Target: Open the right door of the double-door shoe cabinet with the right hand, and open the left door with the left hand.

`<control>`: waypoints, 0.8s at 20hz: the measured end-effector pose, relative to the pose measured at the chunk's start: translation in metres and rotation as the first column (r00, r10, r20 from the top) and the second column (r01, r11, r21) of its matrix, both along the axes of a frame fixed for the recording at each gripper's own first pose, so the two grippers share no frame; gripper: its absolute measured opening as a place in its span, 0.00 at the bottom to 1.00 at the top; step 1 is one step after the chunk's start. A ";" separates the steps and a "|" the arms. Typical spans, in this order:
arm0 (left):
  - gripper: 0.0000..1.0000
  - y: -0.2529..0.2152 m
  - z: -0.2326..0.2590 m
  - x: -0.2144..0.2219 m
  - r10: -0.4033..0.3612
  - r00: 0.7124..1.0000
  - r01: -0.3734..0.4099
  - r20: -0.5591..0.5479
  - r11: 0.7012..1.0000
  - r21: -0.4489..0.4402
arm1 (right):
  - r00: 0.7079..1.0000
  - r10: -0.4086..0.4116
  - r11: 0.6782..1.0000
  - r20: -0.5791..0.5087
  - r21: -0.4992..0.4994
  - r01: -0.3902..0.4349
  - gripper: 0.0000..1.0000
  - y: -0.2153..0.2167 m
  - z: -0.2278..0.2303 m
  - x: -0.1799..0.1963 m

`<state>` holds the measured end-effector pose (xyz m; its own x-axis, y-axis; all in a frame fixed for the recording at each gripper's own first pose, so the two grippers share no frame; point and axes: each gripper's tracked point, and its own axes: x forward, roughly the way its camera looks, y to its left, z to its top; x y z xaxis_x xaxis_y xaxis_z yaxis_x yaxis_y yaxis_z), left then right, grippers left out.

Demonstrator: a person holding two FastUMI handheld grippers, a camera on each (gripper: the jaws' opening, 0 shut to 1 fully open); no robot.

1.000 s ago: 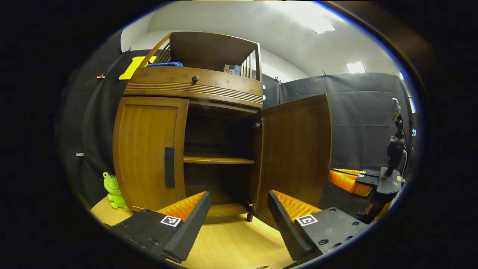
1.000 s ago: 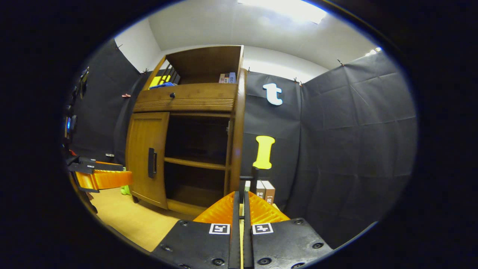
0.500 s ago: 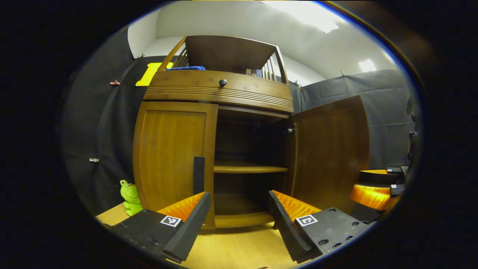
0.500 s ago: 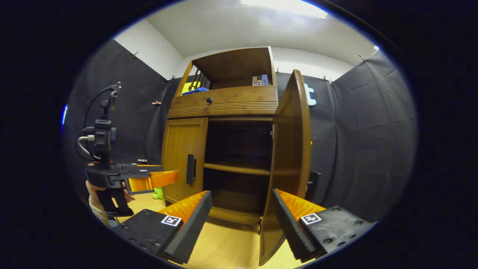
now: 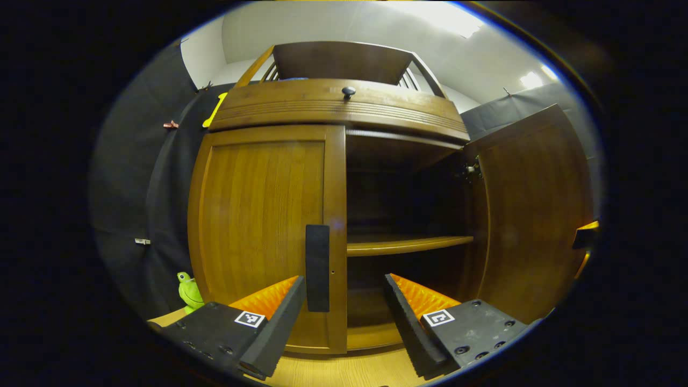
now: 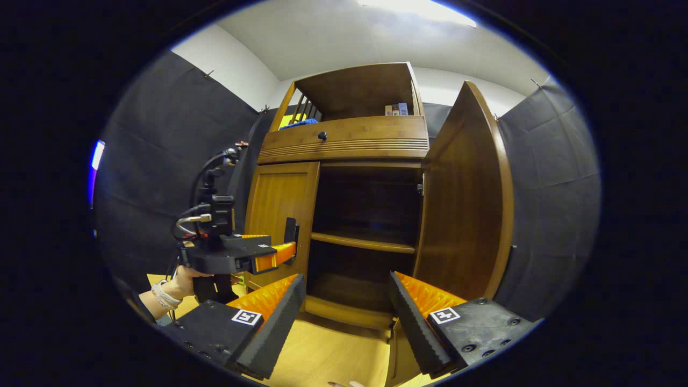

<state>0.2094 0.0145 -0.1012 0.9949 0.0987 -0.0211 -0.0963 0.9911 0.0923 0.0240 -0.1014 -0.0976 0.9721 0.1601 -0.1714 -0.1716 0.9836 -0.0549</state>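
A wooden double-door shoe cabinet [image 5: 333, 107] stands on a pale wood floor [image 6: 333, 355] in front of black cloth walls. Its right door [image 5: 529, 215] is swung wide open, showing a dark interior with one shelf [image 5: 403, 245]. Its left door [image 5: 263, 226] is still closed, with a dark vertical handle [image 5: 317, 267] near its inner edge.

In the left gripper view, the left gripper [image 5: 341, 306] has moved much closer to the cabinet than half a second ago; the left door and its handle now loom larger. Its jaws are spread wide and hold nothing, with the handle just beside the left finger and not between the two. A green frog toy [image 5: 188, 290] sits on the floor at the cabinet's left side.

In the right gripper view, the right gripper [image 6: 346, 306] has its jaws wide open and empty, as half a second ago; a second ago they were closed at the right door's edge. The door has swung further open since. The left gripper [image 6: 279, 252], held by a hand [image 6: 180, 282], has advanced and now reaches the left door's handle [image 6: 291, 232]. A round knob [image 6: 322, 136] sits on the drawer above
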 end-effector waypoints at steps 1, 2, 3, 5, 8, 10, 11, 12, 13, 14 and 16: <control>0.91 0.005 -0.001 0.008 0.017 1.000 -0.017 0.007 1.000 0.008 | 1.000 0.009 1.000 0.005 0.001 -0.009 0.98 0.002 -0.003 0.006; 0.91 0.011 0.001 0.015 0.030 0.999 -0.030 0.020 0.999 0.018 | 1.000 0.014 1.000 0.007 -0.001 -0.014 0.98 0.003 -0.007 0.009; 0.91 0.018 0.002 0.021 0.039 0.998 -0.040 0.040 0.999 0.023 | 1.000 0.012 1.000 0.013 -0.005 -0.012 0.98 0.002 -0.010 0.012; 0.90 0.027 -0.001 0.034 0.047 0.998 -0.048 0.045 0.999 0.013 | 1.000 0.004 1.000 0.008 -0.012 -0.004 0.97 -0.002 -0.018 0.018; 0.89 0.040 -0.006 0.052 0.062 0.998 -0.061 0.026 0.998 -0.015 | 1.000 0.005 1.000 -0.010 -0.004 -0.005 0.98 -0.004 -0.028 0.017; 0.88 0.048 -0.010 0.060 0.076 0.997 -0.076 0.026 0.997 -0.026 | 1.000 0.001 1.000 -0.009 0.000 -0.001 0.98 -0.008 -0.029 0.020; 0.86 0.051 -0.012 0.063 0.082 0.996 -0.081 0.026 0.996 -0.030 | 1.000 0.001 1.000 -0.006 0.000 -0.001 0.98 -0.008 -0.028 0.025; 0.78 0.050 -0.013 0.066 0.068 0.997 -0.067 0.023 0.997 -0.038 | 1.000 0.004 1.000 -0.003 0.000 -0.004 0.99 -0.006 -0.027 0.026; 0.68 0.043 -0.015 0.071 0.036 0.999 -0.035 0.017 0.998 -0.050 | 1.000 0.007 1.000 0.000 -0.001 -0.007 0.97 -0.005 -0.027 0.025; 0.57 0.036 -0.015 0.069 0.017 1.000 -0.015 0.023 0.998 -0.057 | 1.000 0.007 1.000 0.004 -0.006 -0.007 0.98 -0.005 -0.027 0.025; 0.36 0.039 -0.014 0.069 0.039 0.999 -0.039 0.021 0.999 0.009 | 1.000 0.003 1.000 0.003 -0.018 -0.003 0.97 -0.004 -0.027 0.024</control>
